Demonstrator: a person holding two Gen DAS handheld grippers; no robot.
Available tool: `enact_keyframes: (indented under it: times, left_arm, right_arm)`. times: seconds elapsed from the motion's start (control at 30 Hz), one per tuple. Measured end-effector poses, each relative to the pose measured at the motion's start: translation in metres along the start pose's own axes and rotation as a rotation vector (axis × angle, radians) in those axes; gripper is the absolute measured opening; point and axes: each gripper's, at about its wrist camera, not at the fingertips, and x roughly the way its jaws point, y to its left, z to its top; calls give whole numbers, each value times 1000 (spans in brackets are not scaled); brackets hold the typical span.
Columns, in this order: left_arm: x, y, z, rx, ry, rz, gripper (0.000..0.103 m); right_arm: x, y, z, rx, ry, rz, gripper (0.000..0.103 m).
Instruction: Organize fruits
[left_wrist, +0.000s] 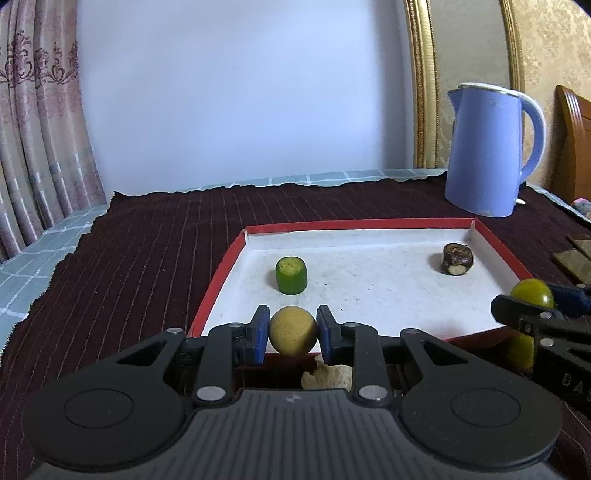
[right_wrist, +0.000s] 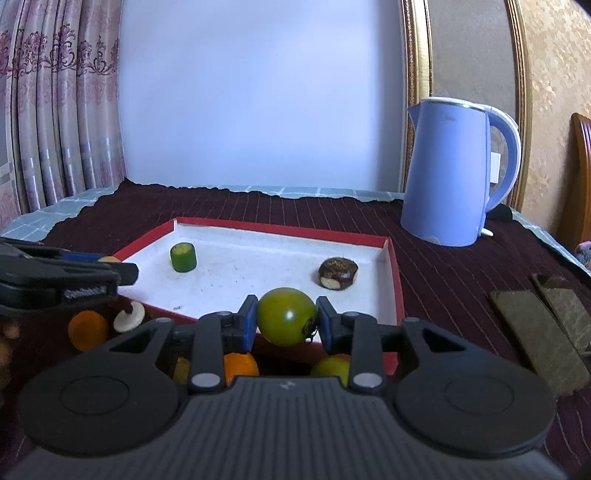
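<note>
In my left wrist view, the dark striped cloth (left_wrist: 140, 236) fills the left half of the frame, spread over the desk. At lower centre my left gripper (left_wrist: 292, 334) is clamped on a yellow round fruit (left_wrist: 292, 331), blue pads pressed to both its sides, right at the near rim of the red-edged tray (left_wrist: 229, 273). A pale, ragged piece (left_wrist: 325, 376) peeks out just below the fruit, behind the gripper's body. Inside the tray's white floor, a green cylinder piece (left_wrist: 291, 275) stands upright toward the left and a dark brown chunk (left_wrist: 457, 259) sits in the far right corner; they are well apart. At upper right a blue kettle (left_wrist: 487, 147) stands on the cloth beyond the tray.

In my right wrist view, the left gripper juts in from the left edge. Below it, outside the tray, lie an orange fruit (right_wrist: 88, 329) and a mushroom-shaped piece (right_wrist: 129, 316). At lower centre my right gripper (right_wrist: 286, 318) is closed around a green tomato (right_wrist: 286, 316), held over the tray's near edge. Another orange fruit (right_wrist: 242, 367) and a yellow-green fruit (right_wrist: 332, 369) show beneath the gripper's arms, outside the tray. Flat brown slabs (right_wrist: 535, 328) lie on the cloth at the right.
</note>
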Motion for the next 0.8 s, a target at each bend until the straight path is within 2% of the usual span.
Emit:
enact_keyframes:
  times: [0.8]
  left_arm:
    - [24,-15,16,43,39,3,27]
  right_arm:
    - [19,3,28,-22,-6,-10,31]
